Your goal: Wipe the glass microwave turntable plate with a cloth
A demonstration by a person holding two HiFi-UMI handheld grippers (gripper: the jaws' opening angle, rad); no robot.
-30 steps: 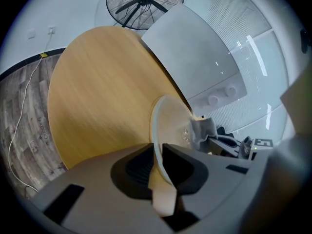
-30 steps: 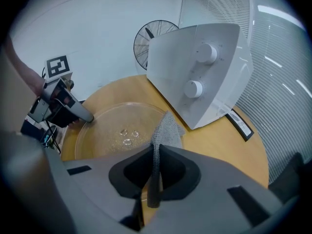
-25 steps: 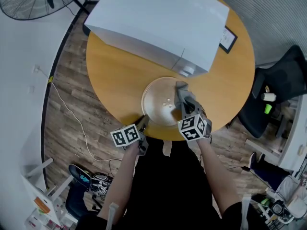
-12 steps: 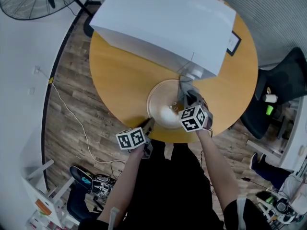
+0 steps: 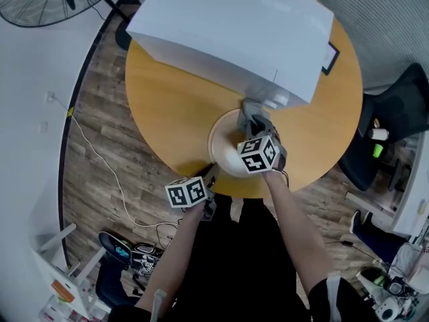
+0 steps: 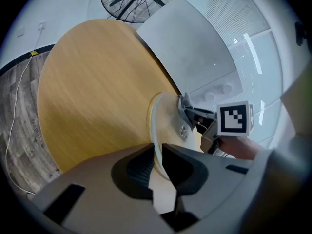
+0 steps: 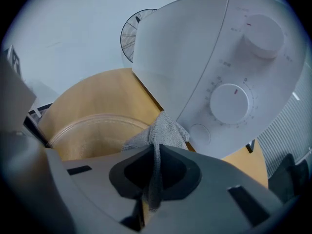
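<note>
The glass plate [image 5: 224, 145] lies on the round table [image 5: 167, 106] toward its 6 o'clock edge, with the microwave [image 5: 228, 25] at 12 o'clock. The left gripper [image 5: 209, 174] pinches the plate's rim at about 7 o'clock, its jaws closed on the glass edge. The right gripper [image 5: 255, 121] pinches a grey cloth [image 5: 249, 106], which rests on the plate near 1 o'clock, just beside the microwave's dials.

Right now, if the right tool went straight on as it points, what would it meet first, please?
The right tool, shut on the grey cloth, aims at the lower front edge of the microwave. It would probably meet that first, or the table just before it; depth is unclear.
</note>
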